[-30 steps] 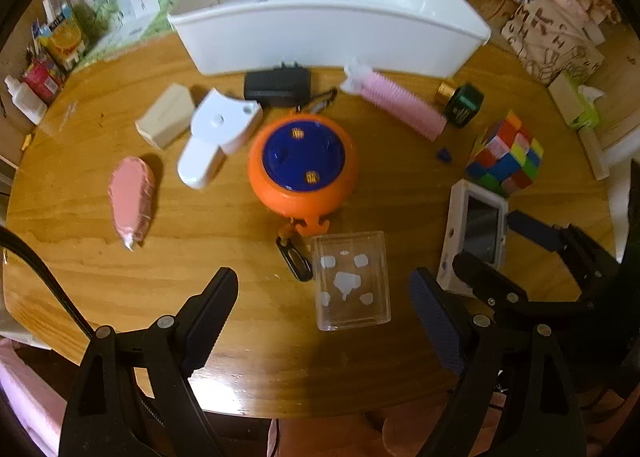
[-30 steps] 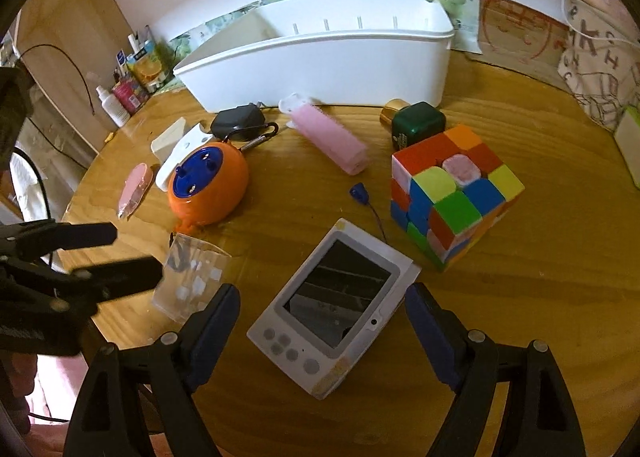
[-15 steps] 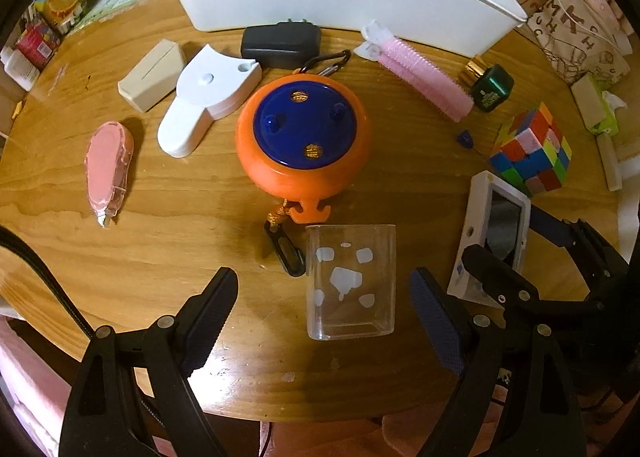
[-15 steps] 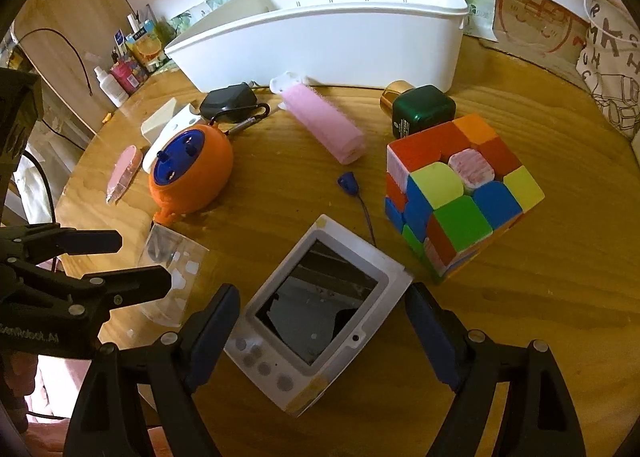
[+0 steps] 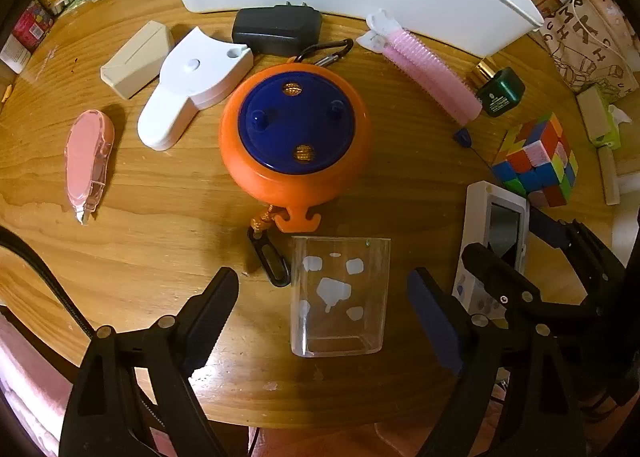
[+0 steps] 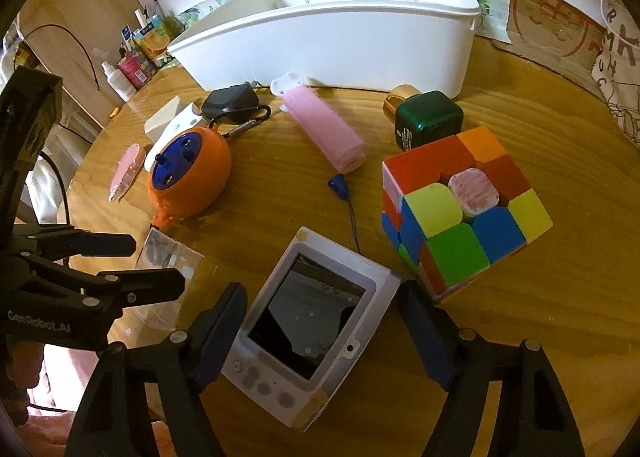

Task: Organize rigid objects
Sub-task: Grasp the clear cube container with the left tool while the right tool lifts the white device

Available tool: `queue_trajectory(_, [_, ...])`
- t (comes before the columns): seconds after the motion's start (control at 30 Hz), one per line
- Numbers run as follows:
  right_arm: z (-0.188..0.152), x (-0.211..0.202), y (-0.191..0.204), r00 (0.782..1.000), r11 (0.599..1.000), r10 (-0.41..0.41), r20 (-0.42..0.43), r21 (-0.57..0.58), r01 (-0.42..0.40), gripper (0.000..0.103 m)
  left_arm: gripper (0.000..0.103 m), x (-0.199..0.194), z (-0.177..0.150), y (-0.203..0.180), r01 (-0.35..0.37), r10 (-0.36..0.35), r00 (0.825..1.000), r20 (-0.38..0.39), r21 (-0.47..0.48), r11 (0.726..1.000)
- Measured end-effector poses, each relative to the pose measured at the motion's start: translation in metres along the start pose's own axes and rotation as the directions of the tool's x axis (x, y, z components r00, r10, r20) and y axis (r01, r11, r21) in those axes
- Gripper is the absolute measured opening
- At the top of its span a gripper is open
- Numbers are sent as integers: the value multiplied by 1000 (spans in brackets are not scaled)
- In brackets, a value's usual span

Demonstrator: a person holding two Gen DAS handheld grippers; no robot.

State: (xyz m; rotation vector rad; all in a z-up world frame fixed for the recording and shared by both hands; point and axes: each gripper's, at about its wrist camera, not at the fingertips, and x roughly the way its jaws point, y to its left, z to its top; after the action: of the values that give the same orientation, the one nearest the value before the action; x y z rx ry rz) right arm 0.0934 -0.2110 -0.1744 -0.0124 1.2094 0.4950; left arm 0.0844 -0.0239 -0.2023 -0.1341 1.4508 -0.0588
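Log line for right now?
left gripper: closing around clear box, no contact | right gripper: closing around white handheld device, no contact

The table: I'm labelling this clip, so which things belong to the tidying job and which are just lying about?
For the job:
white bin
clear plastic box, between the open left gripper fingers
white handheld device, between the open right gripper fingers
orange reel
colour cube
pink roller

Lying about:
bottles and cartons at the table's far edge
patterned bag
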Motion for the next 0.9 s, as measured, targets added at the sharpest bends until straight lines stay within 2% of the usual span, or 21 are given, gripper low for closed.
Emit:
queue_trajectory(0.23, [1, -1, -2, 999, 999, 45, 4, -9, -45, 68, 70, 4, 0, -2, -22, 22, 999, -25, 7, 1000])
queue_trajectory(0.6, [0, -3, 2, 998, 996, 63, -5, -56, -63, 63, 66, 6, 1, -10, -33, 33, 999, -7, -31, 999])
queue_trajectory(0.67, [-1, -4, 2, 998, 996, 66, -3, -58, -66, 62, 62, 3, 0, -9, -34, 34, 999, 2, -41, 999])
queue_trajectory(0.7, [-1, -4, 2, 998, 996, 68, 0, -60, -68, 62, 53, 1, 0, -8, -35, 36, 999, 16, -45, 998])
queue_trajectory(0.9, [-2, -9, 3, 997, 995, 81, 7, -63, -80, 61, 53, -8, -2, -4, -31, 34, 998, 45, -62, 998])
